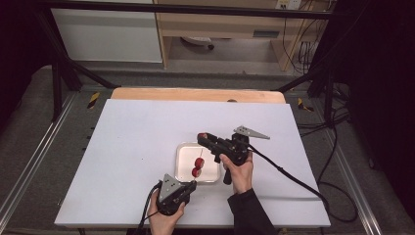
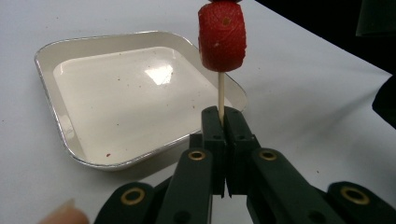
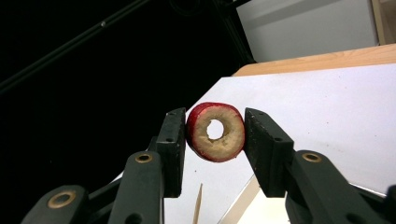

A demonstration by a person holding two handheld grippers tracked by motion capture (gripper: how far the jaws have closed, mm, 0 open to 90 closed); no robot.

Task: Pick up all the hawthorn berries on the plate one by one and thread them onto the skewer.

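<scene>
My left gripper (image 2: 223, 116) is shut on the lower end of a thin wooden skewer (image 2: 221, 95), which stands upright. A red fruit piece (image 2: 222, 37) is threaded on it. In the high view the left gripper (image 1: 192, 184) sits at the near edge of a shallow white tray (image 1: 210, 169), and two red pieces (image 1: 197, 166) sit on the skewer above the tray. My right gripper (image 3: 215, 133) is shut on a red-skinned ring slice (image 3: 229, 144) with a round hole in its pale flesh. It hovers over the tray's far edge (image 1: 202, 137). The skewer's tip (image 3: 198, 207) shows below the slice.
The tray (image 2: 70, 135) holds no food, just a few red specks. A white sheet (image 1: 137, 147) covers the table, with a strip of bare wood (image 1: 195, 94) at the far edge. Black frame bars and cables stand around the table.
</scene>
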